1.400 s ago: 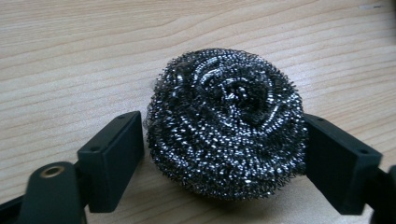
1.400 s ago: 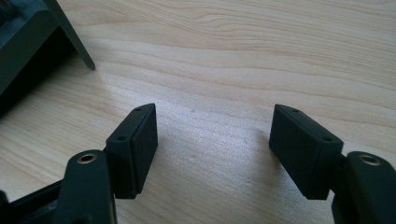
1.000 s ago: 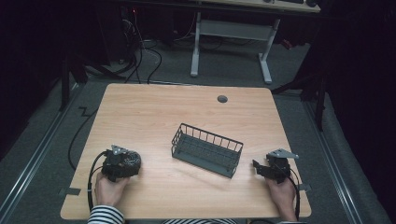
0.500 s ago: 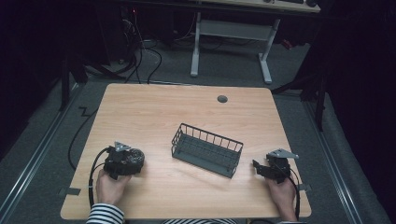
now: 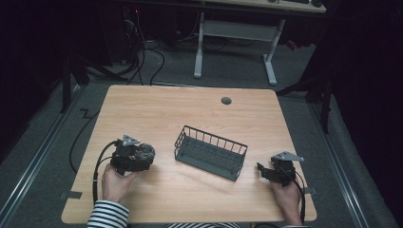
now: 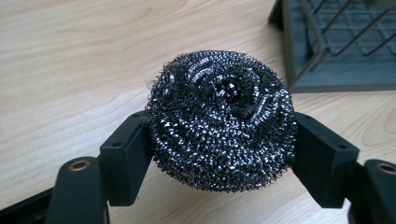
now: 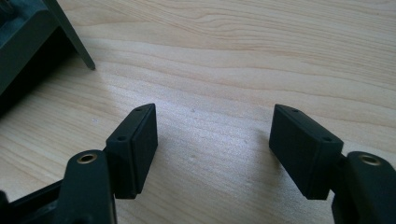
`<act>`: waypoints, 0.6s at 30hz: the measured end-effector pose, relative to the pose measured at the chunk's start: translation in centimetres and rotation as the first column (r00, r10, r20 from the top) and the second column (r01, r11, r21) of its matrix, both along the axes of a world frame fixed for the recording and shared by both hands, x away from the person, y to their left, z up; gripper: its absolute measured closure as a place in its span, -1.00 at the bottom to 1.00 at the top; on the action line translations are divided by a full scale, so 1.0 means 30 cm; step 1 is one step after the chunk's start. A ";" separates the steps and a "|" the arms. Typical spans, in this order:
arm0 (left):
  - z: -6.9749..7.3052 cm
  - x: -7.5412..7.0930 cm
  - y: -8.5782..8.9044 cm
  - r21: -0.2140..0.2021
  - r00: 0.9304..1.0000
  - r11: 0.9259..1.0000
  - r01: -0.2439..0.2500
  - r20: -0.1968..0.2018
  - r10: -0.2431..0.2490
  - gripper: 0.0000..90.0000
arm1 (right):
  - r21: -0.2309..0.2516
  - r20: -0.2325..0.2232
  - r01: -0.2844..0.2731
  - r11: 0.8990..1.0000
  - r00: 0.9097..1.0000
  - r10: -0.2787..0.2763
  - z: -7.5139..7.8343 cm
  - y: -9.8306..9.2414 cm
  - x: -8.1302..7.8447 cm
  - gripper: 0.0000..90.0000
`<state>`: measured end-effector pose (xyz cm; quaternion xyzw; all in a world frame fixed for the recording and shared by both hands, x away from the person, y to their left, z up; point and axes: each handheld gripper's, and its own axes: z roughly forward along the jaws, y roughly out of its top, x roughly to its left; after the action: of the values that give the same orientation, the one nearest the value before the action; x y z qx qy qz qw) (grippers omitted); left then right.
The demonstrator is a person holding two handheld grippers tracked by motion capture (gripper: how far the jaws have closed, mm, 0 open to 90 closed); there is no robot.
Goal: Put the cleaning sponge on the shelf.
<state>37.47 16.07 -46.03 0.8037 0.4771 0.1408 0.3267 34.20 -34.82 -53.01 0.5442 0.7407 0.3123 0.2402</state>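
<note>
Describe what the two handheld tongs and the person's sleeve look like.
Both tongs, left and right, are black with blocky rectangular pads, brass-coloured pivot rivets, a grey three-cornered top plate and a trailing black cable. The left sleeve is black-and-white striped.

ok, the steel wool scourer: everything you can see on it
The scourer is a round ball of coiled, shiny dark steel wire with a swirled dimple on top. It sits clamped between the two black pads of the left gripper, lifted clear of the wooden table, left of the wire basket. Nothing else touches it.
</note>
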 end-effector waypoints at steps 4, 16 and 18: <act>0.032 0.003 -0.015 -0.016 1.000 1.000 0.018 0.001 -0.018 -0.38 | 0.000 0.000 0.000 1.000 1.000 0.000 0.000 0.000 0.000 -0.27; 0.131 0.004 -0.049 -0.055 0.998 0.996 0.065 0.016 -0.064 -0.38 | 0.000 0.000 -0.001 1.000 1.000 0.001 0.000 0.000 0.000 -0.27; 0.147 0.005 -0.056 -0.062 0.997 0.995 0.075 0.018 -0.074 -0.38 | 0.000 0.000 -0.001 1.000 1.000 0.001 0.000 0.000 0.000 -0.27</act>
<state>37.62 14.39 -41.63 0.8092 0.4482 0.1196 0.3606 34.19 -34.82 -53.01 0.5440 0.7409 0.3122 0.2402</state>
